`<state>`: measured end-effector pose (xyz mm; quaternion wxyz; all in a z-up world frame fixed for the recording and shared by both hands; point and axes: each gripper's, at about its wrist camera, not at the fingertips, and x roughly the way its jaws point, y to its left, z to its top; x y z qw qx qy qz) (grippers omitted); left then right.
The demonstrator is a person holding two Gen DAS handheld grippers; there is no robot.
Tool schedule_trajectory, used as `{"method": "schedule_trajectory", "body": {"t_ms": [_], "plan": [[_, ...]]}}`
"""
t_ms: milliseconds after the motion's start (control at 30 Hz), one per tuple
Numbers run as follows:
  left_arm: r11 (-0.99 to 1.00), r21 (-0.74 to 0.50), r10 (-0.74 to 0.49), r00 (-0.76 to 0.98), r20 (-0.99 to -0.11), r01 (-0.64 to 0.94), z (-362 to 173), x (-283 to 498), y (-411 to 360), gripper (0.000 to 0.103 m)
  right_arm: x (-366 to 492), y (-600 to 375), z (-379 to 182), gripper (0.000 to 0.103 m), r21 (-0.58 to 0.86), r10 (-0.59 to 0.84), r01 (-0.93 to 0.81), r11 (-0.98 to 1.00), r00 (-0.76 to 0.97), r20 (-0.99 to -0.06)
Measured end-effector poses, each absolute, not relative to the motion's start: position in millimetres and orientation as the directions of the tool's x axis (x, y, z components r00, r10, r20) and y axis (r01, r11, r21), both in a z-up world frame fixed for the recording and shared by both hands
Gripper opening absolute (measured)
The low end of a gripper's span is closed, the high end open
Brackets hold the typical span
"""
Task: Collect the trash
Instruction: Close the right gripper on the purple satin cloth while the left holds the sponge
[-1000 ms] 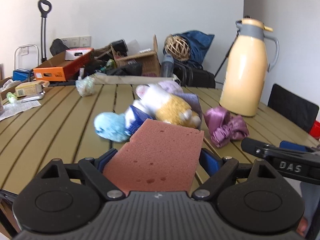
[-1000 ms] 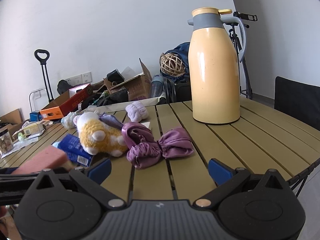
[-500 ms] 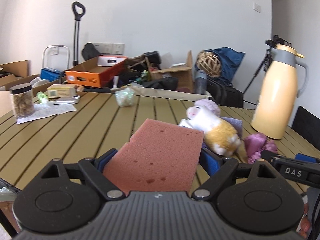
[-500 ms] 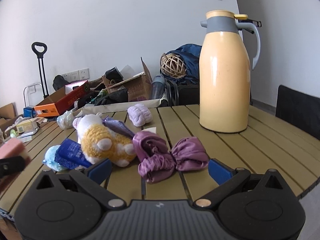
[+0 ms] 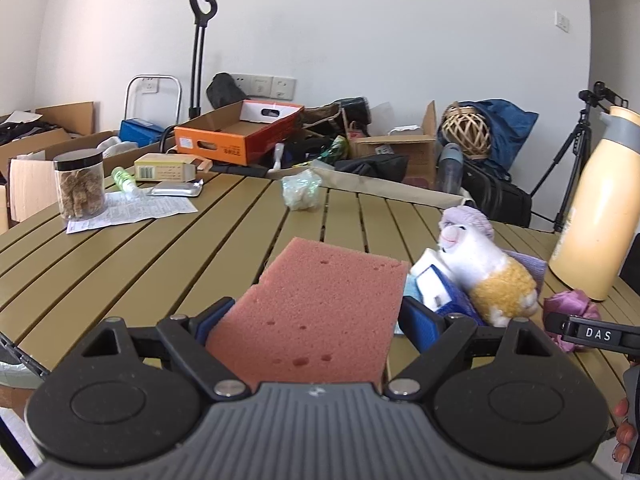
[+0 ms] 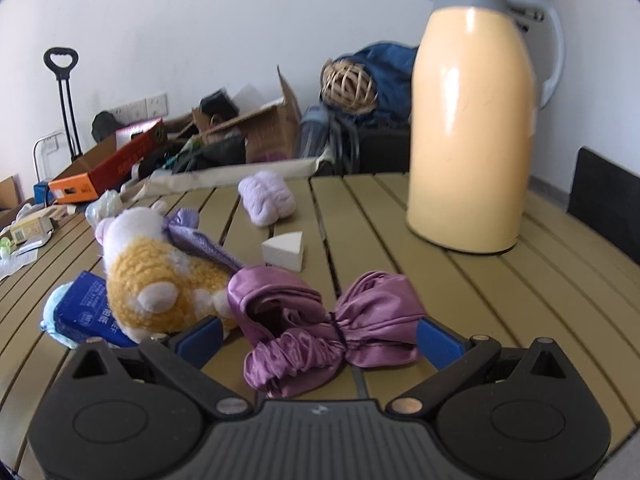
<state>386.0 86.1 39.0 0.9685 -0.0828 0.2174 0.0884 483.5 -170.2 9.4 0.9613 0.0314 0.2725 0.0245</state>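
The left gripper (image 5: 316,316) clamps a pink sponge (image 5: 312,316) above the slatted table (image 5: 140,264); the right gripper (image 6: 318,334) gapes empty around a purple satin bundle (image 6: 332,324); clutter remains, so collecting looks barely underway.

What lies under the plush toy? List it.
Under the plush toy: a blue packet, a purple cloth; beneath the packet, something light blue. The rest is covered.
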Motion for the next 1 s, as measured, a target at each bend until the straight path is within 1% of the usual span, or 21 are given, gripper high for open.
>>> {"method": "schedule_trajectory", "body": {"t_ms": [267,300,433,500,600,767,833,967,1000], "plan": [[0.961,-0.107,0.179,0.869,-0.462,-0.255,38,394,92,0.089,514,-165,1,0.1,0.051,0.027,0.003,0.999,0.818,-0.575],[0.96,-0.106,0.184,0.864,-0.468,-0.261,38,396,93,0.089,517,-164,0,0.096,0.05,0.024,0.006,0.999,0.814,-0.581],[0.958,-0.09,0.199,0.852,-0.484,-0.274,37,398,95,0.089,522,-163,-4,0.09,0.034,0.004,0.02,0.999,0.801,-0.598],[0.957,-0.078,0.207,0.848,-0.487,-0.279,37,397,94,0.089,521,-163,-5,0.08,0.026,-0.005,0.026,0.999,0.804,-0.595],[0.958,-0.078,0.206,0.848,-0.488,-0.278,37,395,95,0.089,520,-162,-6,0.074,0.015,-0.011,0.025,1.0,0.806,-0.592],[0.959,-0.075,0.205,0.852,-0.483,-0.273,38,393,95,0.089,514,-164,-6,0.058,0.0,-0.015,0.018,1.0,0.813,-0.582],[0.96,-0.074,0.205,0.853,-0.48,-0.272,39,392,94,0.089,513,-165,-6,0.056,0.001,-0.012,0.015,1.0,0.816,-0.578],[0.961,-0.07,0.205,0.856,-0.475,-0.268,40,390,94,0.089,508,-165,-6,0.047,-0.004,-0.013,0.014,1.0,0.83,-0.557],[0.961,-0.068,0.205,0.857,-0.473,-0.268,40,389,94,0.089,506,-165,-6,0.046,0.001,-0.009,0.012,1.0,0.835,-0.551]]}}
